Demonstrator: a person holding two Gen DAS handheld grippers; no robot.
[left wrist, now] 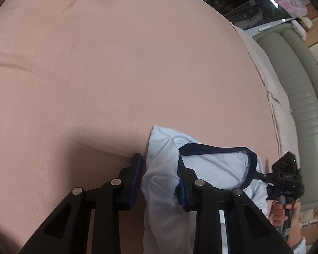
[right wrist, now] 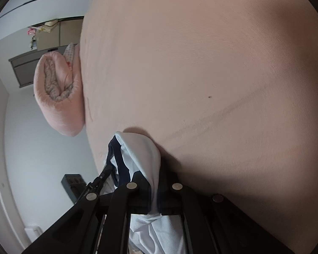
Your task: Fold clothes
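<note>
A pale blue garment [left wrist: 161,182] with a navy-trimmed neckline [left wrist: 218,150] hangs above the pink bed sheet [left wrist: 116,63]. My left gripper [left wrist: 159,180] has its jaws around a bunch of the pale fabric beside the collar, with a gap showing between the left pad [left wrist: 135,180] and the cloth. My right gripper [right wrist: 154,190] is shut on the garment [right wrist: 142,154] near the navy trim [right wrist: 120,169], and it shows at the right in the left wrist view [left wrist: 262,176], pinching the collar edge. The rest of the garment hangs out of sight below.
A grey-green padded headboard or sofa [left wrist: 303,105] runs along the bed's right edge. A rolled pink quilt [right wrist: 59,93] lies at the bed's far end, with a wall cabinet [right wrist: 42,48] behind. Dark furniture [left wrist: 254,4] stands beyond the bed.
</note>
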